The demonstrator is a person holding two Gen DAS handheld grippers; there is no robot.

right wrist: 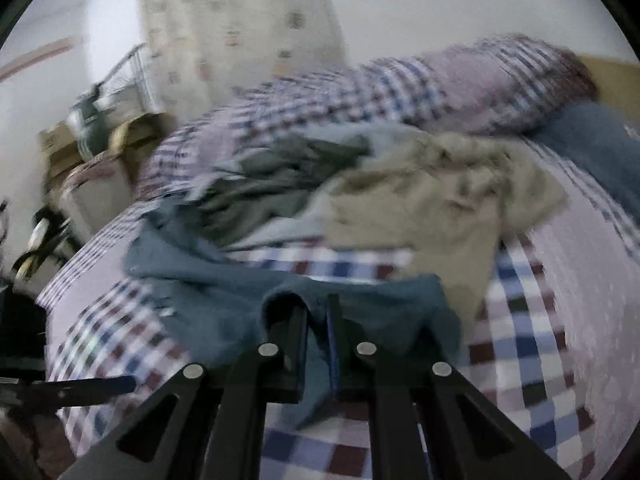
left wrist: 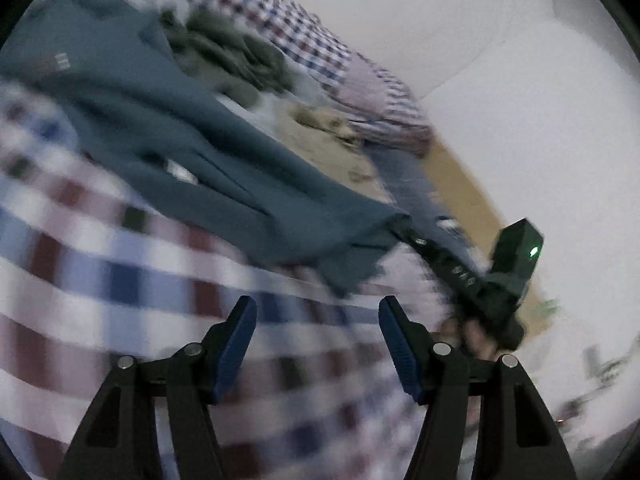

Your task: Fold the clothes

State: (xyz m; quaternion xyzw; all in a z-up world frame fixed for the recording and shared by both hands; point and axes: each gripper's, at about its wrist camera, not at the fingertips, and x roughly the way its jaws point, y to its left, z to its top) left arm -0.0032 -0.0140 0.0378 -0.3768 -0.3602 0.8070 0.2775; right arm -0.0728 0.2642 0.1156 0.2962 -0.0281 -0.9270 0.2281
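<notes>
A teal-blue garment [right wrist: 224,296] lies spread on a bed covered by a checked sheet [right wrist: 520,360] in white, blue and dark red. In the right wrist view its near edge is bunched and drawn up between the fingers of the right gripper [right wrist: 318,320], whose jaws are pressed close together and pinching a fold of the fabric; a strip of cloth hangs down between them toward the camera. In the left wrist view the same teal-blue garment [left wrist: 168,152] runs from the far left down toward the near right, where its corner meets the tip of the right gripper [left wrist: 460,272], seen as a dark body with a small green light.

The left gripper [left wrist: 318,320] hovers above the checked sheet [left wrist: 120,280] with its blue-padded fingers [left wrist: 240,344] spread wide and nothing between them.

Beyond the garment lies a heap of other clothes: an olive-green piece [right wrist: 280,184] to the left and a beige piece [right wrist: 432,192] to the right, both crumpled. Farther off, a checked pillow [right wrist: 480,80] rests at the far right. Both views are motion-blurred. At the far left, beside the bed, stand cardboard boxes [right wrist: 72,148], with a patterned curtain [right wrist: 240,20] behind.
</notes>
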